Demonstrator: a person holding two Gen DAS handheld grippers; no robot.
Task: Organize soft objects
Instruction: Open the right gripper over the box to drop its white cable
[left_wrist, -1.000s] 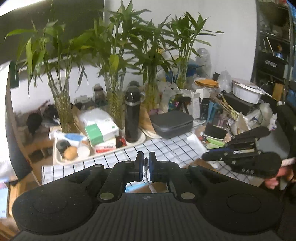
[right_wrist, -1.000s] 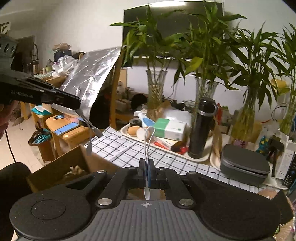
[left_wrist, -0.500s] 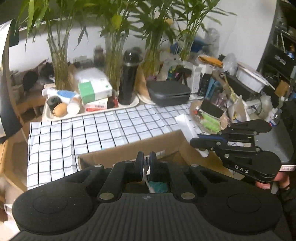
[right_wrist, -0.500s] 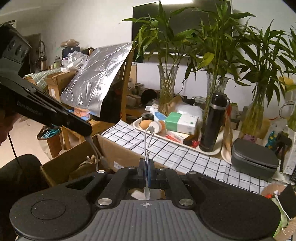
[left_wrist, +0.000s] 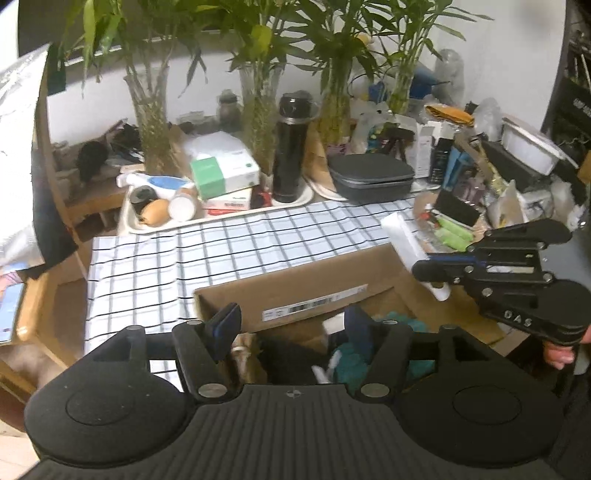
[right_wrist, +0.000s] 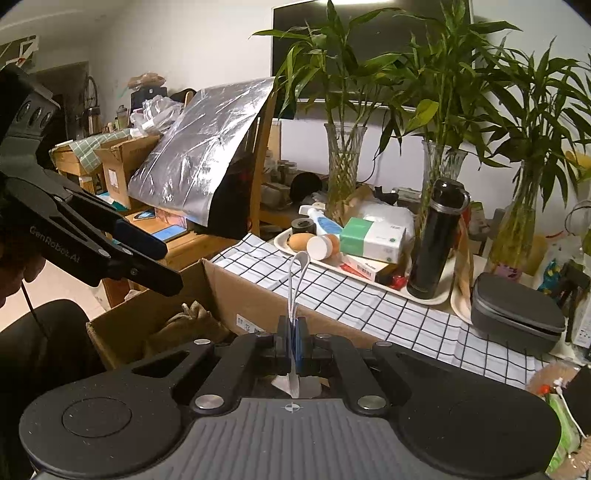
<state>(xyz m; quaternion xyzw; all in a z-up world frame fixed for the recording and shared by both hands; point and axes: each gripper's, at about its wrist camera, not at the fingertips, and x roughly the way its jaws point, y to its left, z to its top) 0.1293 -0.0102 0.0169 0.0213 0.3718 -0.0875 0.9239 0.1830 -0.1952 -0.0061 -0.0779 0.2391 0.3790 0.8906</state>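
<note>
Left gripper (left_wrist: 291, 328) jaws spread over cardboard box (left_wrist: 314, 295); right gripper (right_wrist: 292, 341) jaws pinching white loop (right_wrist: 297, 280)

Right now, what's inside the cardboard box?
The cardboard box holds a teal soft thing, something dark and a tan cloth. The left gripper hides whatever lies deeper.

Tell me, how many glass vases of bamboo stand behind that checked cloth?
4 in the left wrist view: one vase at far left, one beside the black flask, one right of it, one farthest right. More may hide off-frame.
</note>
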